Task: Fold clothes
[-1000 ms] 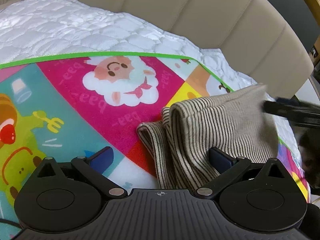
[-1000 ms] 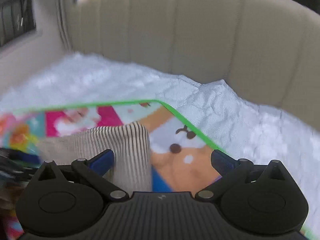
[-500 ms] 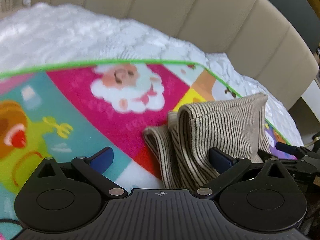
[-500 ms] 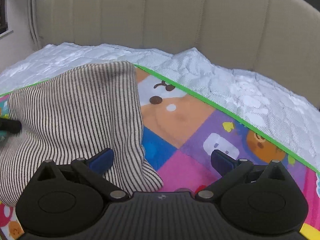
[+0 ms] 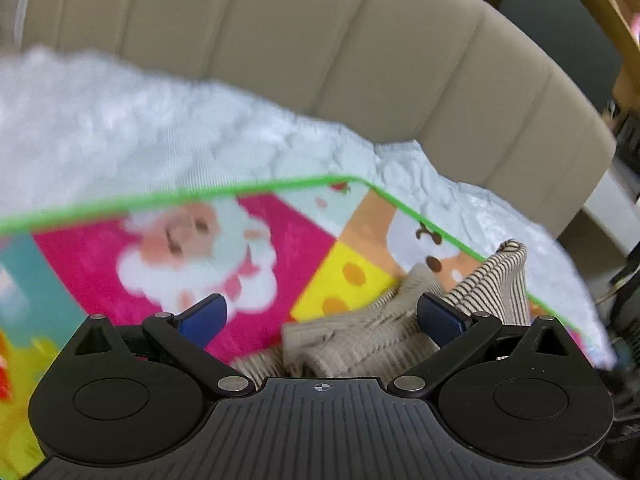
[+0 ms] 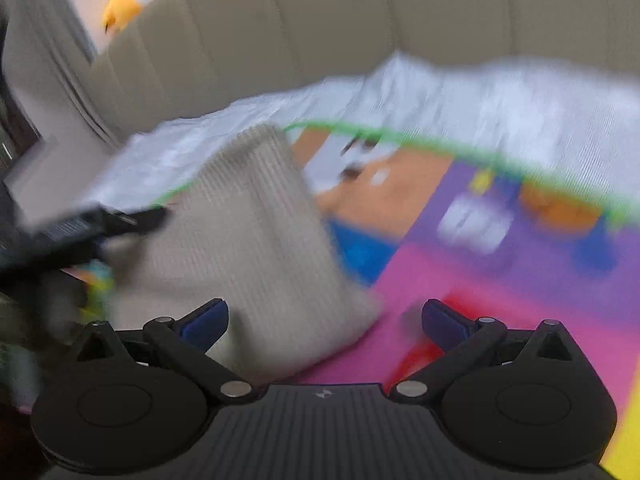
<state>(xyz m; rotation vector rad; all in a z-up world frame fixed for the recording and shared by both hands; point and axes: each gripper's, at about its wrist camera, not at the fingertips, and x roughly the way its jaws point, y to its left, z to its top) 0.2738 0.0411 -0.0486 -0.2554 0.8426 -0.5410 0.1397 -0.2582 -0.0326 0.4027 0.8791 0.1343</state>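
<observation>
Both the left gripper [image 5: 320, 314] and right gripper [image 6: 322, 318] are standing wide apart, gripping nothing, since the folded striped garment [image 6: 248, 240] is lying at 5 o'clock on the play mat [image 5: 160, 248] across the bed.

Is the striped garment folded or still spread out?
Folded: the striped garment lies as a compact doubled bundle on the play mat.
</observation>
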